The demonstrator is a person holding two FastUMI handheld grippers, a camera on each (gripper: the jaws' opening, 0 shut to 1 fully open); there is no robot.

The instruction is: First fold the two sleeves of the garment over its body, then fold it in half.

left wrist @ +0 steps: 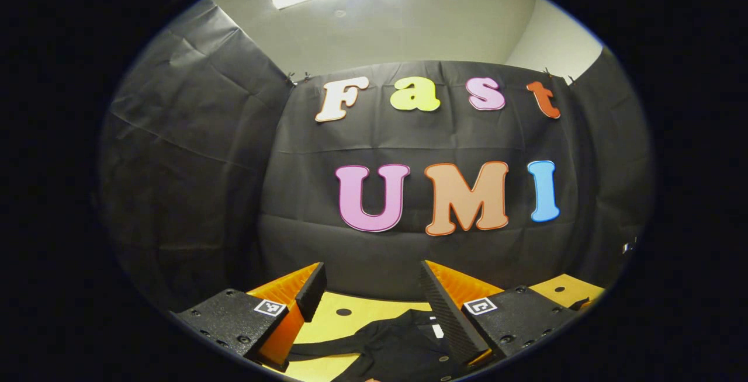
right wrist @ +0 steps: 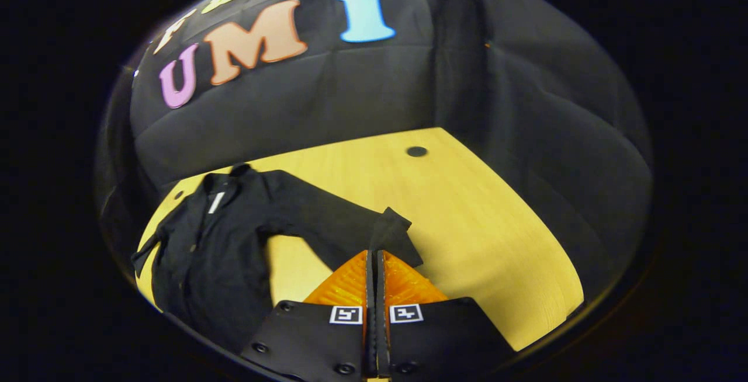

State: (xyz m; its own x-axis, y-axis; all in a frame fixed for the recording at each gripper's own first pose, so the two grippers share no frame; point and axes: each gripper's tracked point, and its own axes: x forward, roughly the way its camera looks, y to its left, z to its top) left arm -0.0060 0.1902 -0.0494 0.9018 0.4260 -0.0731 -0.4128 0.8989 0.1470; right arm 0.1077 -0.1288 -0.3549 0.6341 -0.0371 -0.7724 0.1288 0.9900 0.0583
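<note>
A black long-sleeved shirt (right wrist: 216, 253) lies flat on the yellow wooden table (right wrist: 467, 212), collar toward the wall. One sleeve (right wrist: 327, 221) stretches out sideways to my right gripper (right wrist: 374, 253), whose orange-backed fingers are pressed together on the cuff. In the left gripper view my left gripper (left wrist: 374, 288) hangs open above the table, aimed at the wall. Nothing is between its fingers, and the shirt (left wrist: 397, 344) lies below and beyond them.
The black cloth wall closes the table's far side and both flanks. A small dark hole (right wrist: 416, 151) sits in the tabletop near the far edge. Bare tabletop (left wrist: 345, 326) stretches to the right of the sleeve up to the table's curved edge.
</note>
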